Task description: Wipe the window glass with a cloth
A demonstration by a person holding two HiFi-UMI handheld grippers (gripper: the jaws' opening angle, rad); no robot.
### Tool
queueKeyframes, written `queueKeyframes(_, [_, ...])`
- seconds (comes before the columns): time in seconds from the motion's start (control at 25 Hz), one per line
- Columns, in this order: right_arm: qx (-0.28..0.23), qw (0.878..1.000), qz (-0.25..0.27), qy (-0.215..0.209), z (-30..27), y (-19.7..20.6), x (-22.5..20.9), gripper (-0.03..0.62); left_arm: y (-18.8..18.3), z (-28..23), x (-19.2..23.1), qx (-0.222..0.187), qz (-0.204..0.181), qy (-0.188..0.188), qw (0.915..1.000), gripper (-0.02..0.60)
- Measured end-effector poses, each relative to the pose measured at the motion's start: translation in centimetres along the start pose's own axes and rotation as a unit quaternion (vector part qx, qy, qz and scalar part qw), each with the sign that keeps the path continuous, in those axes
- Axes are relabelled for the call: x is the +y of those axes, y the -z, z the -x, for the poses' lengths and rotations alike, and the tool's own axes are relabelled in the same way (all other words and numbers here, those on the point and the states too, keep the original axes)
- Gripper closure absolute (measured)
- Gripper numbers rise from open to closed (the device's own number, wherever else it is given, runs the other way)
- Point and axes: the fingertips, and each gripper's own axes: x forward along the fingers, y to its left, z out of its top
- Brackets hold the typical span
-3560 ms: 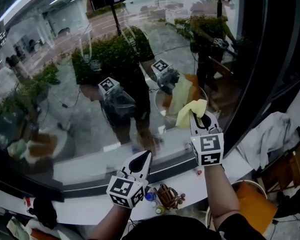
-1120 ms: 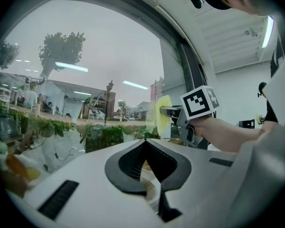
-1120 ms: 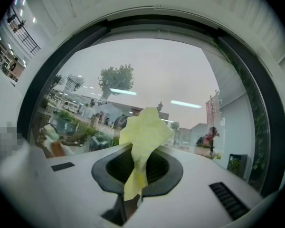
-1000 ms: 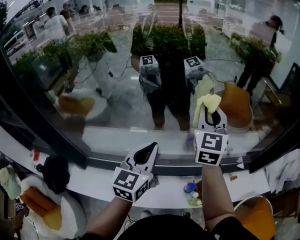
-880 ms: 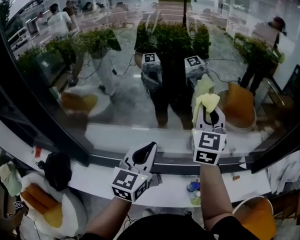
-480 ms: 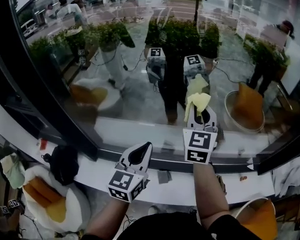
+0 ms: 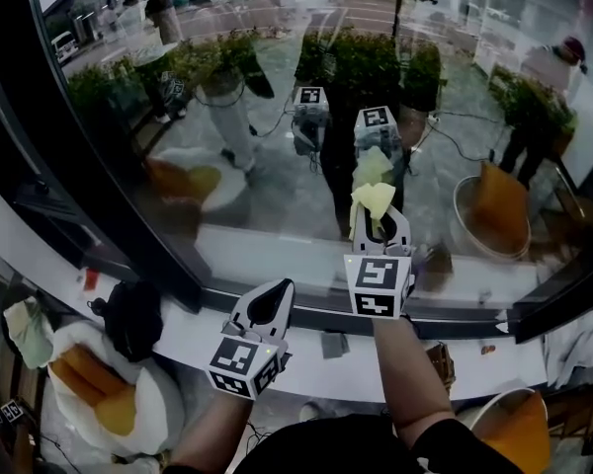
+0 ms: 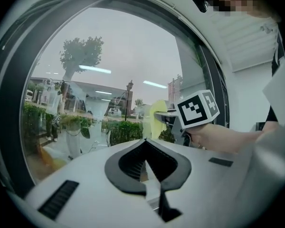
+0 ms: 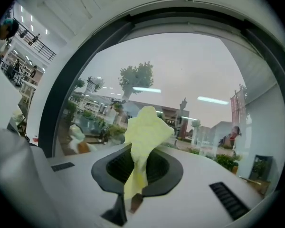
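At the window glass, right hand-held gripper pinching a yellow cloth, left hand-held gripper pressed together

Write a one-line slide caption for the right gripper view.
A crumpled yellow cloth clamped in the right hand-held gripper, held up before the clear window glass.

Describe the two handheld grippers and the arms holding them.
Both the left gripper and right gripper have smooth white shells tapering to a point, with a black-rimmed teardrop opening near the tip. Each carries a white cube printed with black square markers. No cables show. The person wears a dark short-sleeved top.
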Motion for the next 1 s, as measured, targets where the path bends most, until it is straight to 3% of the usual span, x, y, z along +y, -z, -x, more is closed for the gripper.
queueKeyframes(1.0, [0.0, 1.0, -0.006, -0.03, 0.68, -0.64, 0.71, 0.543, -0.17, 0.25, -0.76, -0.009, -0.004, 0.014, 0.9999, 0.575])
